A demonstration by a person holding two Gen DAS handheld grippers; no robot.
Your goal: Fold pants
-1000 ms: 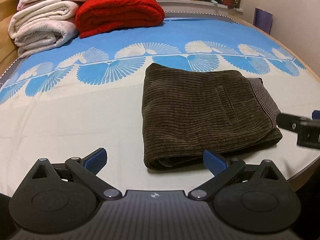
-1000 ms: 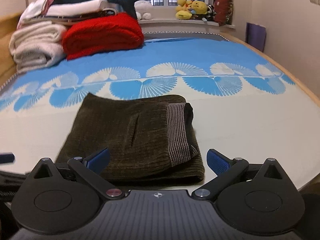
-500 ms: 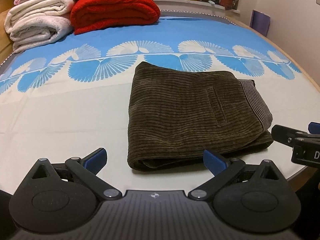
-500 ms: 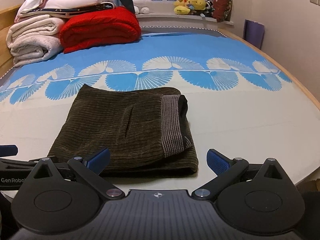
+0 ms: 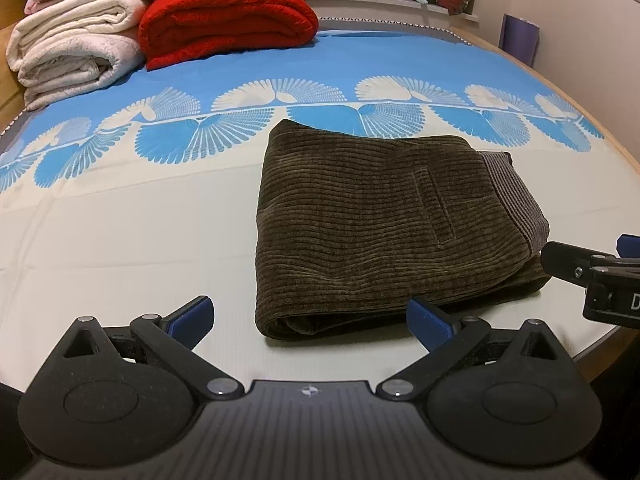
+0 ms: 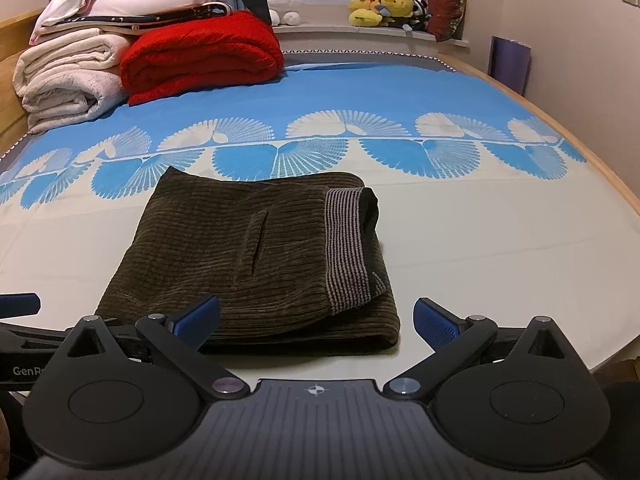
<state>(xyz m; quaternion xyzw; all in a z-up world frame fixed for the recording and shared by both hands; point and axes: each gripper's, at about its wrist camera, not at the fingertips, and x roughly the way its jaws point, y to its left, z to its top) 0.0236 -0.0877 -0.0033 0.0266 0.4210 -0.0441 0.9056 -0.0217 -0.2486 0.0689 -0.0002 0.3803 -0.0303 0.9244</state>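
- The dark olive-brown corduroy pants (image 5: 384,216) lay folded into a thick, roughly square bundle on the cream front part of the bed's blue-and-cream fan-patterned sheet (image 5: 120,232), close to the near edge of the bed.
- In the right wrist view the same pants (image 6: 256,256) sat at about 11 o'clock from the camera, with the grey striped ribbed waistband (image 6: 346,248) turned up along the bundle's 3 o'clock side.
- Judging by the tidy layers, the fold looked finished or nearly so; the main risk was disturbing it.
- A careless pass by either tool could have caught the raised waistband or the open layered edge at 6 o'clock and dragged the top layer askew.
- The bundle lay near the bed's edge, so a push toward 6 o'clock might have slid it off.
- The left gripper (image 5: 310,314) had its jaws spread wide, blue pads well apart, holding nothing and touching no cloth; the bundle's near corner lay just beyond them.
- The right gripper (image 6: 316,316) also had its jaws wide apart and empty, the left pad lying just in front of the bundle's near edge; whether it grazed the cloth could not be told.
- Farther out at 11 o'clock rested a folded red fleece blanket (image 5: 224,20) beside stacked cream-white blankets (image 5: 68,52).
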